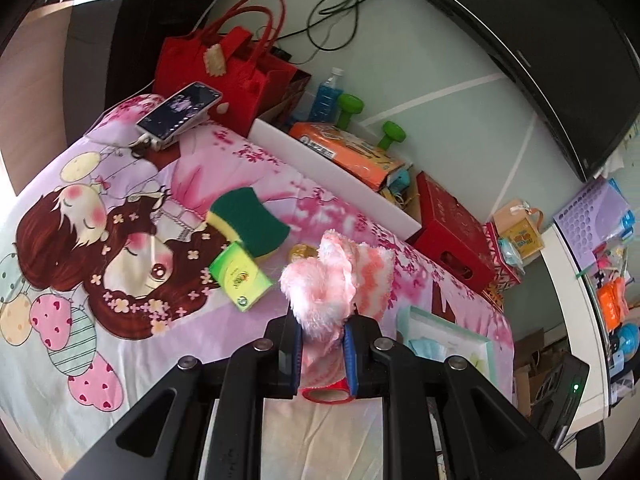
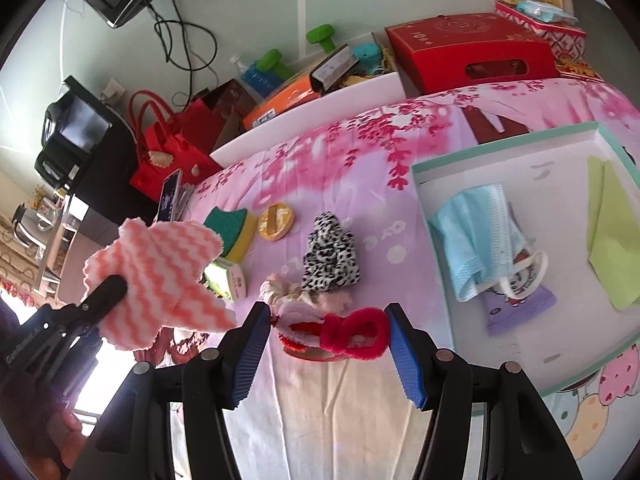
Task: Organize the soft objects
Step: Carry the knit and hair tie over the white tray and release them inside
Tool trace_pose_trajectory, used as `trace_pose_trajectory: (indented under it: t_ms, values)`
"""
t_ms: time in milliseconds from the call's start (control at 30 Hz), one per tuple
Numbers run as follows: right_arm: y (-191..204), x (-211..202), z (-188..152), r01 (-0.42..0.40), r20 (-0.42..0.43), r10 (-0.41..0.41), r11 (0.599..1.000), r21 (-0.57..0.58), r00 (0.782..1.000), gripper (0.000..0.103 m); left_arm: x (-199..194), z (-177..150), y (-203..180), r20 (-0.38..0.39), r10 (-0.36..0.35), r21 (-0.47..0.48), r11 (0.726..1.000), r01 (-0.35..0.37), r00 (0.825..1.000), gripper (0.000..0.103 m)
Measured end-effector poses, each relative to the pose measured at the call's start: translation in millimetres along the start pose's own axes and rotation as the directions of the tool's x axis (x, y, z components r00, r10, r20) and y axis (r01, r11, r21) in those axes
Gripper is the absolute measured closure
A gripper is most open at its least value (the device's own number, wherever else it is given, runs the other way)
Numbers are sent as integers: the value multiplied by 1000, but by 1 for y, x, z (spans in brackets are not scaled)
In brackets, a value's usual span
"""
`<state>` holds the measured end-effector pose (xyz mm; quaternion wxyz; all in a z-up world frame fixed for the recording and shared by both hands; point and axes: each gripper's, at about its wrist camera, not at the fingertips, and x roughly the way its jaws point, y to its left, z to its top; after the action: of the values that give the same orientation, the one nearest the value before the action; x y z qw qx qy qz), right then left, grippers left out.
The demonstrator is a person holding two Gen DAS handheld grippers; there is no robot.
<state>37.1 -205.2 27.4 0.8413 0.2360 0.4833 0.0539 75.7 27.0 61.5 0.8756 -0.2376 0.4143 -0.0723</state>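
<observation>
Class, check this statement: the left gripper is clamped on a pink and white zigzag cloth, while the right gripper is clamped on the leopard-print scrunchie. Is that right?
Not quite. The right gripper holds nothing: in the right wrist view its jaws stand open above the bed, and the leopard-print scrunchie lies beyond them. The left gripper is indeed clamped on the pink and white zigzag cloth.

Cartoon-print bed sheet (image 1: 132,184), sponge (image 1: 250,220), green packet (image 1: 240,276), tray (image 2: 500,152), leopard scrunchie (image 2: 330,258)

Lighting: bright, even daylight; blown-out glare at lower left of right wrist view. Shadows: soft, faint. Distortion: strong fisheye bowing, black vignette at corners. Focus: centre sharp, rims slightly smeared
</observation>
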Motion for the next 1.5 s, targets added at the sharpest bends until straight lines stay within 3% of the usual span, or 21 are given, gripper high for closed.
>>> trace_pose_trajectory:
  t_ms: [233,333,567,733,900,967,1133,1333,1400,1467,1500]
  values:
    - [-25,-19,9,50,62,-53,997,56,997,41,10,-14,-32,-11,-36,56,998,36,999,86]
    - [-41,-31,14,80,98,-89,992,94,991,41,21,-23,-56,-31,-87,94,992,89,996,86]
    - [-95,-61,23,203,161,-243,952,230,956,41,40,-41,-116,-49,-184,224,956,190,982,86]
    - [-141,-77,23,284,162,-355,895,344,921,41,56,-60,-154,-76,-249,312,914,260,965,86]
    - [-174,-89,21,337,149,-430,844,418,891,41,78,-83,-185,-168,-297,342,877,338,940,86]
    - [-183,-91,19,341,144,-437,835,433,888,41,90,-92,-197,-228,-322,339,858,385,919,85]
    - [-199,-88,17,344,129,-445,818,461,886,41,113,-104,-209,-258,-281,367,856,363,924,85]
    - [-204,-78,21,331,123,-427,826,457,896,41,131,-103,-208,-257,-253,365,868,336,933,85]
    - [-204,-76,23,332,121,-424,830,449,897,41,136,-102,-207,-262,-232,364,876,318,937,79]
    - [-204,-74,24,323,123,-414,836,444,902,40,138,-100,-204,-273,-211,364,880,304,939,59]
    - [-204,-74,24,314,124,-405,839,445,906,39,138,-99,-203,-271,-204,363,883,296,941,53]
